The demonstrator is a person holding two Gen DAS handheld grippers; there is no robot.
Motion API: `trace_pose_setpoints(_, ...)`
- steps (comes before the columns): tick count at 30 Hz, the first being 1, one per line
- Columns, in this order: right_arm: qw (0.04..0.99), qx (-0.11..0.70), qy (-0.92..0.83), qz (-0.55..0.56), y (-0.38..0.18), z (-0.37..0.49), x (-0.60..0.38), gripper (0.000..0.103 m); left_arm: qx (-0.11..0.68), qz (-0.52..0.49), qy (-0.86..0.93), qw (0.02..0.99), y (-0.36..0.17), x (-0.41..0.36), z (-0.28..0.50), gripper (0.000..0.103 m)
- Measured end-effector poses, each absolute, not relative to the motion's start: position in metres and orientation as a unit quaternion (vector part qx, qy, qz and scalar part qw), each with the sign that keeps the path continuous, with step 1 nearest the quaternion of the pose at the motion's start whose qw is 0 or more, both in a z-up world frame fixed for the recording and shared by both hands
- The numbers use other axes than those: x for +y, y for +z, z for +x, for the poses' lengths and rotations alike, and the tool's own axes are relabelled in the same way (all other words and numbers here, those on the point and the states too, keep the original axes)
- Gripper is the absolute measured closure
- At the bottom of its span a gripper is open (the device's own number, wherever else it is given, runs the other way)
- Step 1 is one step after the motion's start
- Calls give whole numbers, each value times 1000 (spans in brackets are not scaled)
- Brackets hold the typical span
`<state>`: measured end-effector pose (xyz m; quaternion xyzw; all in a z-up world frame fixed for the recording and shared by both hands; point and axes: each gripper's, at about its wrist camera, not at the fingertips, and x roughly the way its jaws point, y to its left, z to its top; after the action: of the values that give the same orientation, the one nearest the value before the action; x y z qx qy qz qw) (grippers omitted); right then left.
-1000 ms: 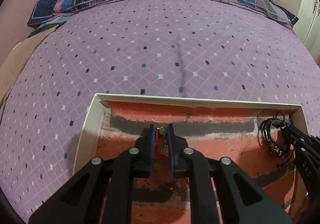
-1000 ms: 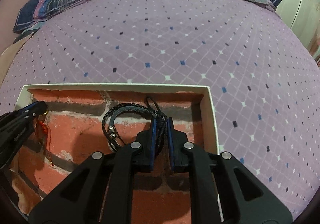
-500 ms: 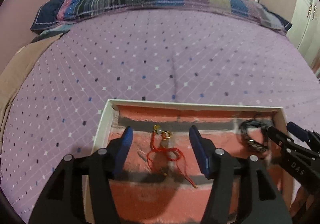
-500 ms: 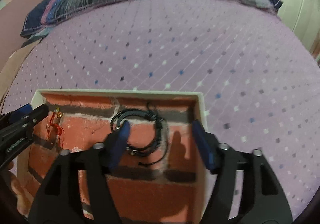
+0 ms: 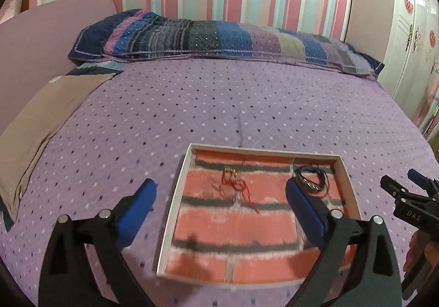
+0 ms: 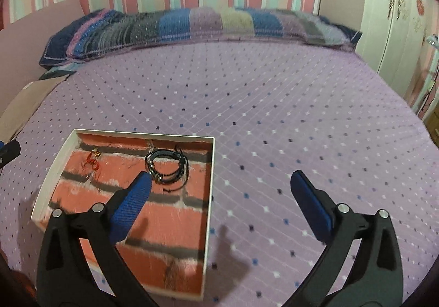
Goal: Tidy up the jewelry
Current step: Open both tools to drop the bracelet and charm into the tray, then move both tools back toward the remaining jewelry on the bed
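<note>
My left tongs (image 5: 219, 205) and right tongs (image 6: 219, 197) have just been opening and gape wide, holding nothing. A red-cord charm (image 5: 237, 183) and a black braided bracelet (image 6: 167, 167) lie apart inside the white box (image 6: 210, 183) on the bed (image 6: 274, 101). Placing looks finished; next, I judge, find any remaining piece.

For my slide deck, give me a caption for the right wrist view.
Open right gripper above white brick-lined tray holding black braided cord bracelet and red string charm.
</note>
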<state>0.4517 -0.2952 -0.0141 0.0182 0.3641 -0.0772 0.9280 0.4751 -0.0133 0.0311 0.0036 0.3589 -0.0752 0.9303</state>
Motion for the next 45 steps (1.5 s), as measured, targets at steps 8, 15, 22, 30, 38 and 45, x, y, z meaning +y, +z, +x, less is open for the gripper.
trace_pose_setpoints(8, 944, 323, -69, -11, 1, 363, -287, 4, 322, -1, -71, 944, 45, 4, 386, 5)
trace_pose_setpoints(15, 950, 305, -71, -21, 2, 294, -285, 4, 303, 18, -69, 950, 43, 8, 321, 5)
trace_pose_setpoints(22, 953, 292, -74, -26, -2, 240, -285, 4, 298, 27, -61, 952, 30, 8, 270, 5)
trace_pose_setpoints(30, 953, 286, -98, -34, -22, 195, -293, 4, 310, 8, -67, 948, 6, 14, 233, 5)
trace_pose_setpoints(38, 947, 303, -106, -25, -51, 176, -305, 4, 327, 8, -77, 942, -27, 7, 212, 5)
trace_pose_setpoints(45, 939, 324, -110, -20, -81, 172, -313, 4, 339, 8, -90, 936, -53, 0, 203, 5)
